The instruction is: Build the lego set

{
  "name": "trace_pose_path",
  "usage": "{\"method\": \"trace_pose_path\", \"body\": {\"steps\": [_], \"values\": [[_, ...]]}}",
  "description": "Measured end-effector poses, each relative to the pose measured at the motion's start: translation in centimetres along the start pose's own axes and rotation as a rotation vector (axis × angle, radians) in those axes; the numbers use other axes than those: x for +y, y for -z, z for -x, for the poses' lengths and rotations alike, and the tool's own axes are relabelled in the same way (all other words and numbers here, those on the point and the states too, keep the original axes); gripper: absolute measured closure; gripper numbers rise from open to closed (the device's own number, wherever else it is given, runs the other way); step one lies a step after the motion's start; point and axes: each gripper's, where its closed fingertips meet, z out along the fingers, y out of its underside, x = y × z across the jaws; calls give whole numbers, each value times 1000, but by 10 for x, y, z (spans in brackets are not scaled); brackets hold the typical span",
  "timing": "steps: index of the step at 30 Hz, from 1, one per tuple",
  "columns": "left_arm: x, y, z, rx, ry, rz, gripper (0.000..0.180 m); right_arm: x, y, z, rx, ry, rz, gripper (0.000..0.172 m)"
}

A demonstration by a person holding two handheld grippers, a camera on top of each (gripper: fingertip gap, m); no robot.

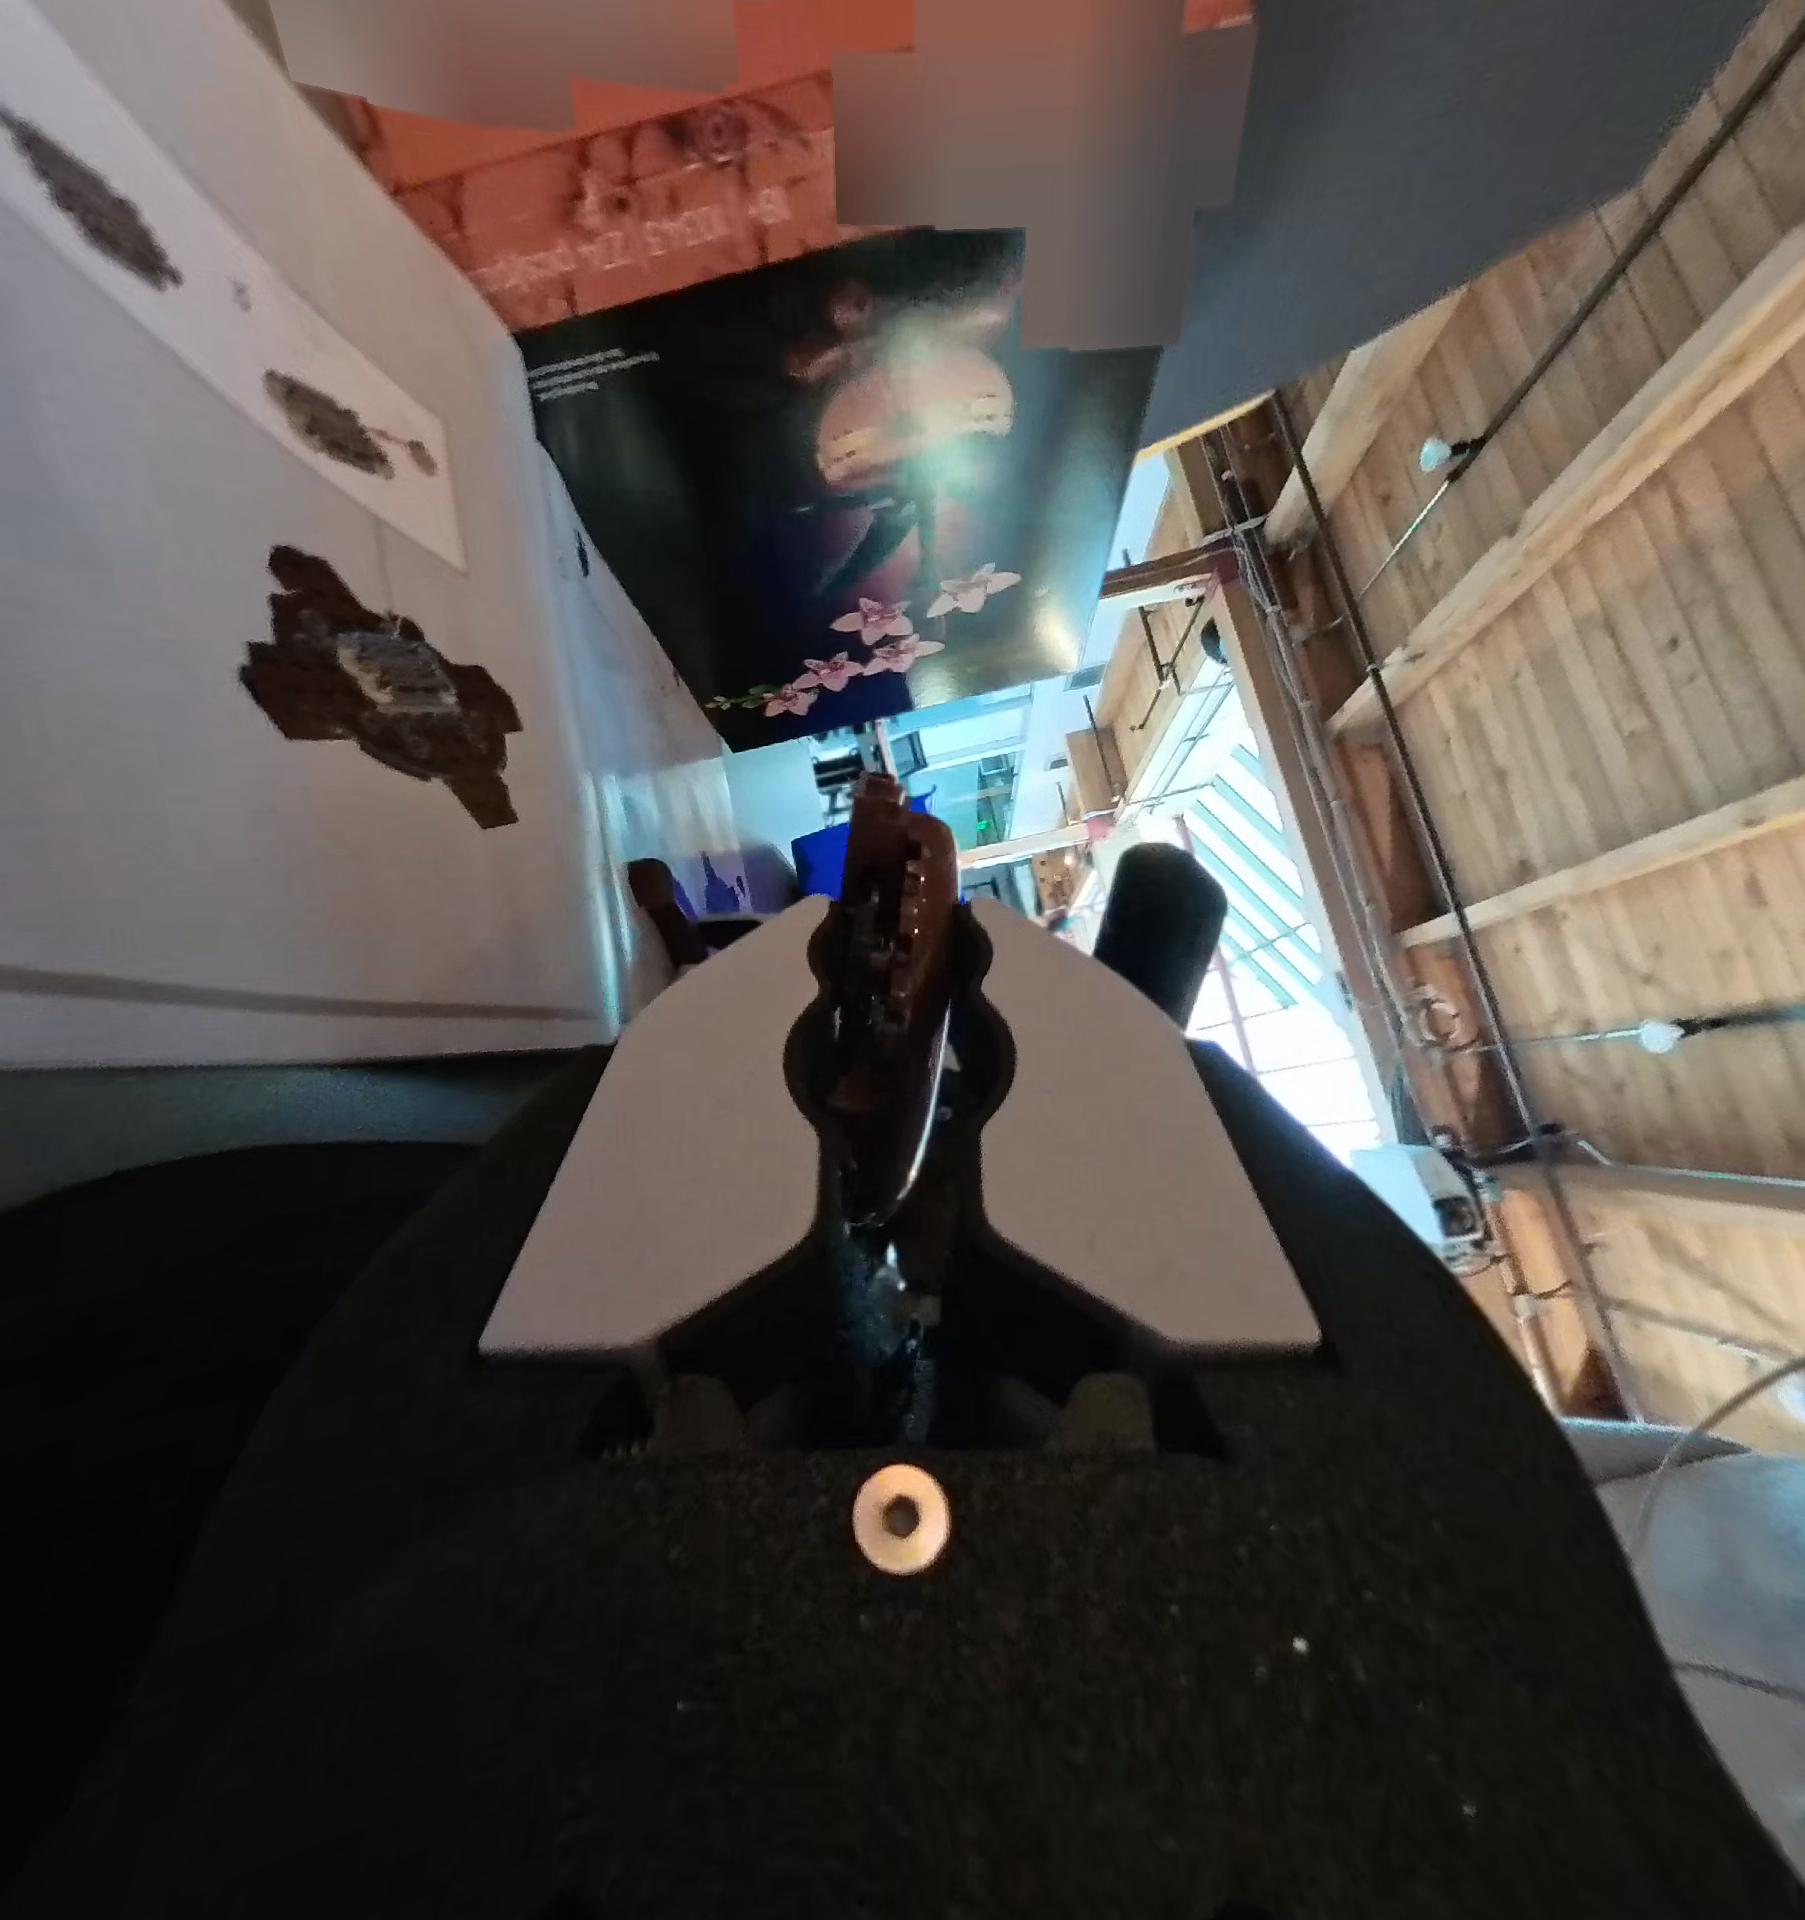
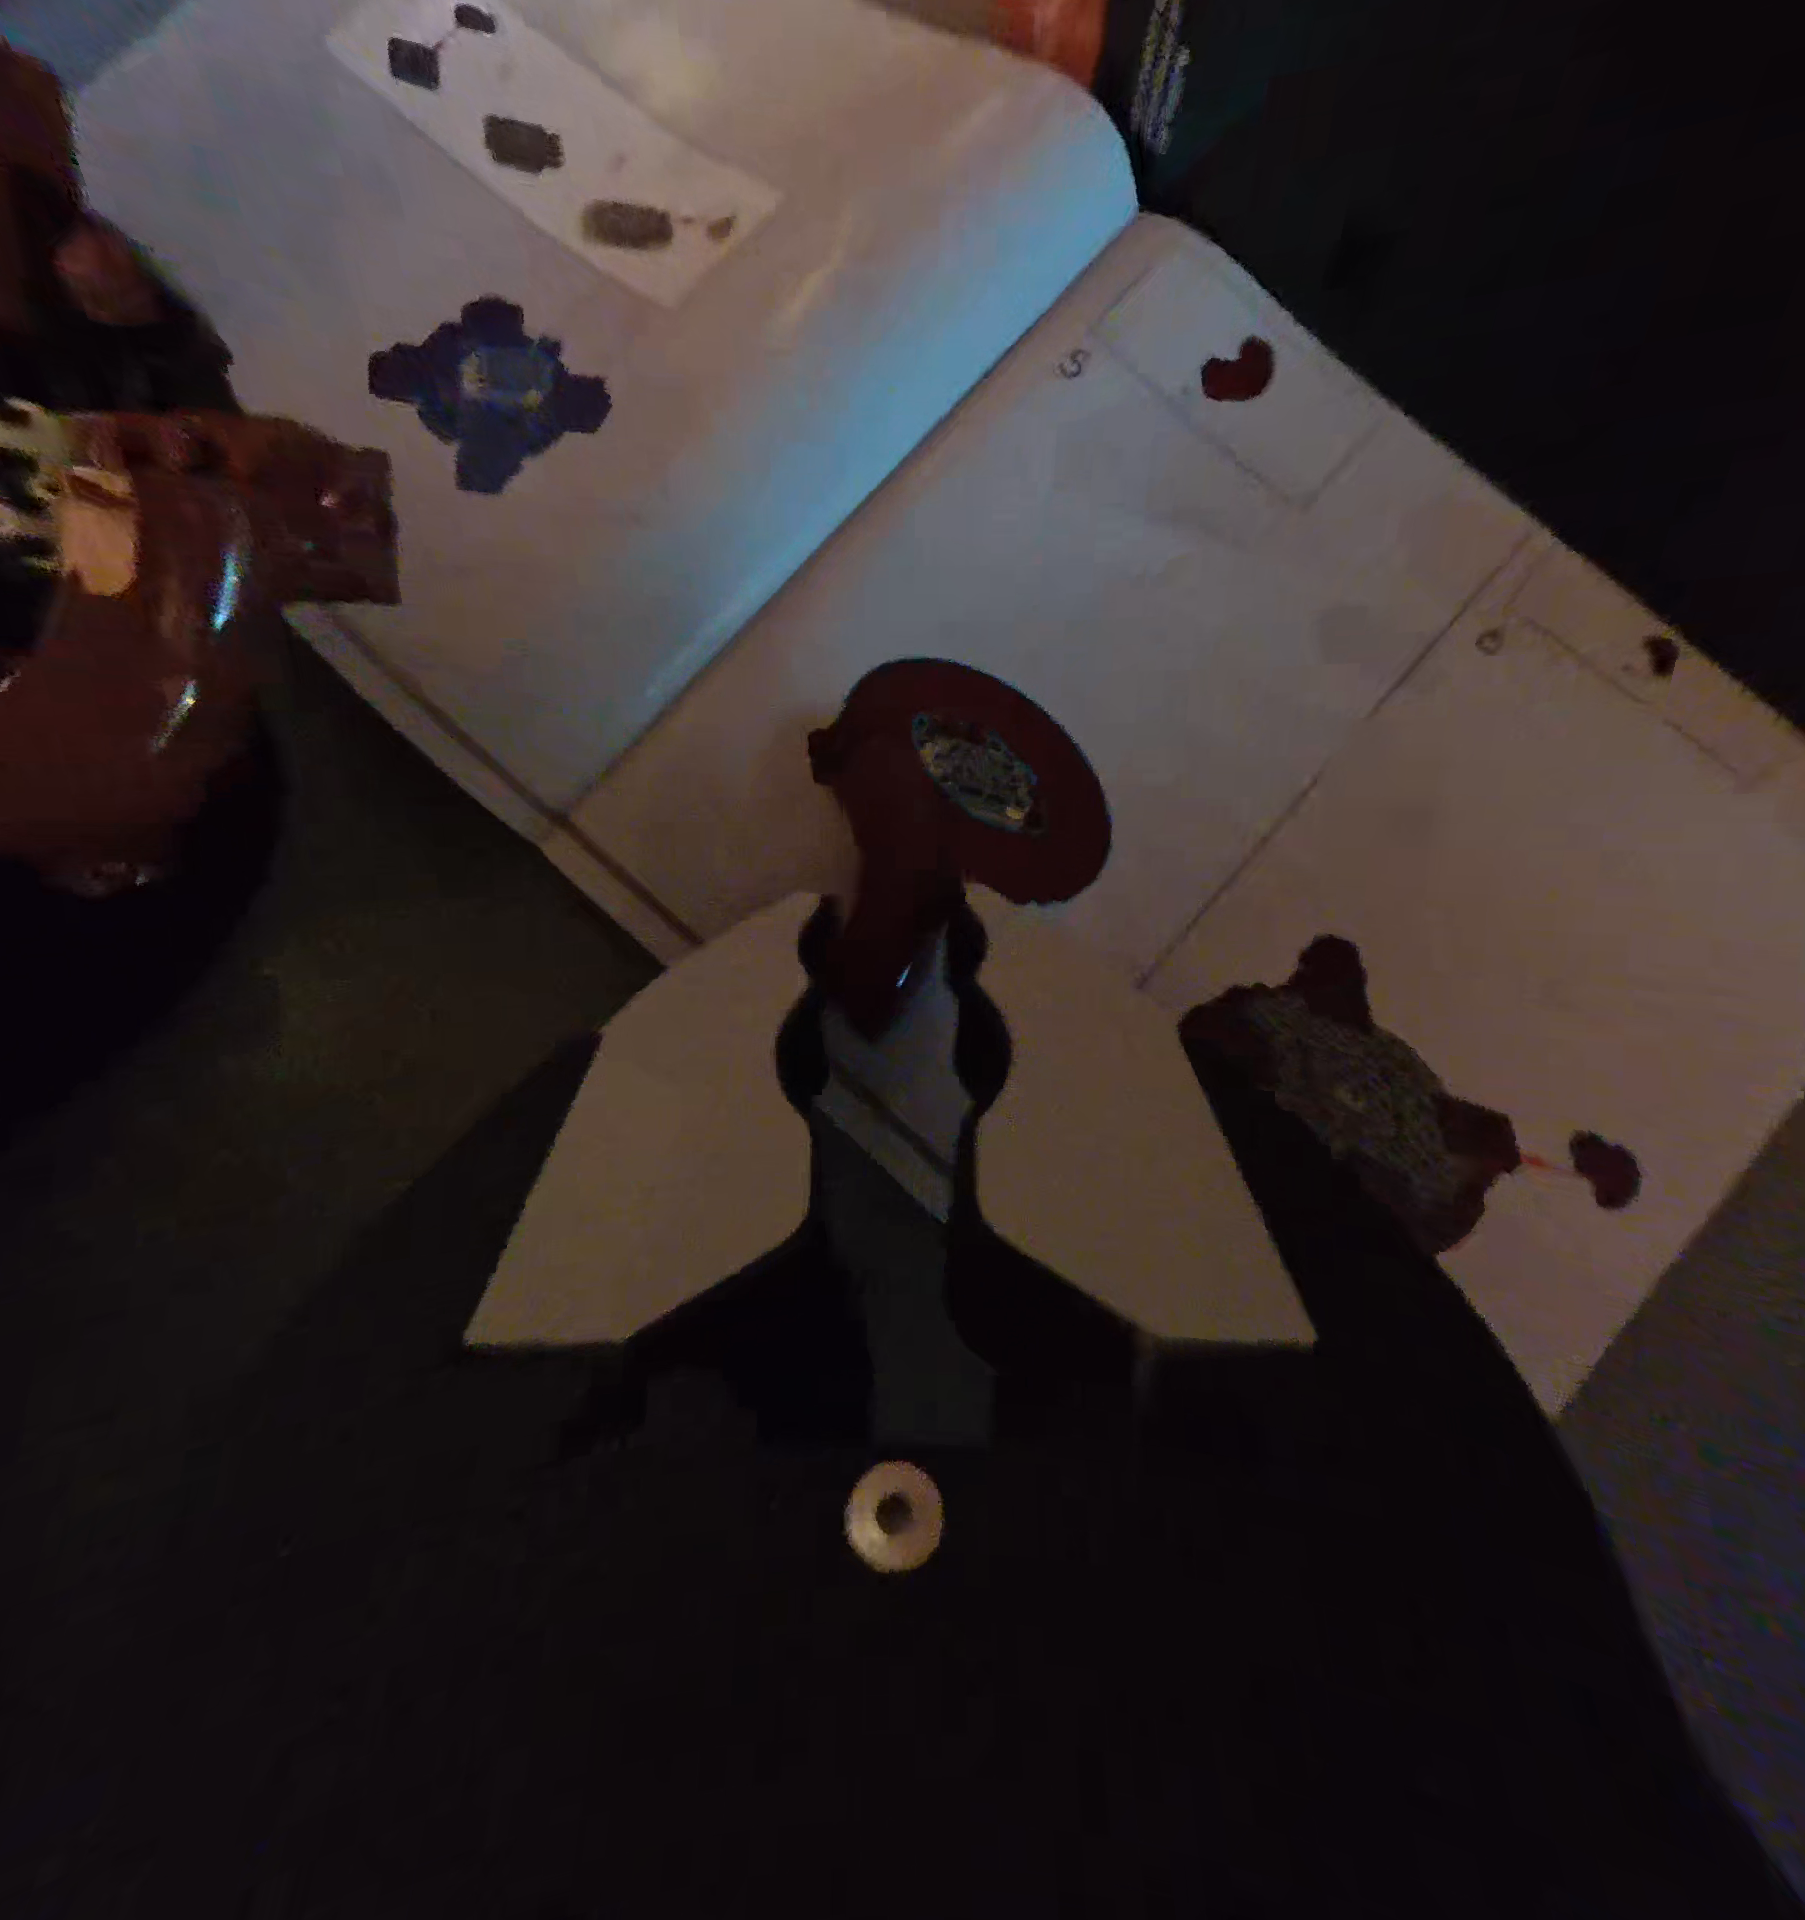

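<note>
Fingers of both grippers are closed on dark red-brown plastic parts. Largest in view, the white sheets (image 2: pixel 981 540) with printed pictures of parts lie on the dark table under the right gripper (image 2: pixel 893 966). Well off to its left, the left gripper's toothed red-brown piece (image 2: pixel 254 509) hangs raised above the table edge, and in its own view the left gripper (image 1: pixel 893 935) clamps that piece edge-on, its long axis running straight out from the fingertips toward the room beyond. Smaller, the right gripper pinches the stem of a round red-brown disc (image 2: pixel 981 790) with a small circuit board at its centre; the disc stands just ahead of the fingertips, over the sheet. A loose brown part (image 2: pixel 1365 1101) lies to the right.
</note>
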Motion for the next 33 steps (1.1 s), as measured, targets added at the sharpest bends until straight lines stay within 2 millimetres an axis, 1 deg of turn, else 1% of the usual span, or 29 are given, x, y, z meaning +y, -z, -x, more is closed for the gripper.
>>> {"method": "trace_pose_path", "body": {"steps": [3, 4, 6, 9, 11, 13, 14, 16, 19, 23, 26, 33], "values": [[-1, -1, 2, -3, 28, 3, 161, -5, 2, -1, -21, 38, -10, 156], [-2, -1, 2, 2, 44, 2, 162, -14, 6, 1, -49, 37, -57, 157], [-2, -1, 2, 11, 60, 6, 162, -40, 23, 9, -94, 35, -174, 157], [0, -1, 0, 20, 59, 20, 162, -81, 50, 32, -170, 117, -310, 157], [0, -1, 0, 24, 60, 23, 161, -93, 54, 50, -182, 219, -322, 158], [1, -1, -1, 33, 61, 31, 161, -94, 47, 63, -176, 310, -286, 158], [2, -1, -2, 37, 63, 35, 161, -93, 43, 67, -166, 350, -267, 158], [2, -1, -3, 45, 64, 39, 161, -90, 37, 69, -136, 402, -232, 158], [3, -1, -3, 48, 65, 46, 161, -90, 36, 76, -153, 433, -228, 158], [4, -2, -4, 54, 65, 55, 161, -88, 35, 73, -118, 491, -197, 158], [5, -2, -4, 60, 66, 61, 161, -86, 32, 75, -118, 527, -174, 158], [4, -1, -4, 60, 71, 54, 161, -88, 30, 75, -105, 522, -165, 157]]}}
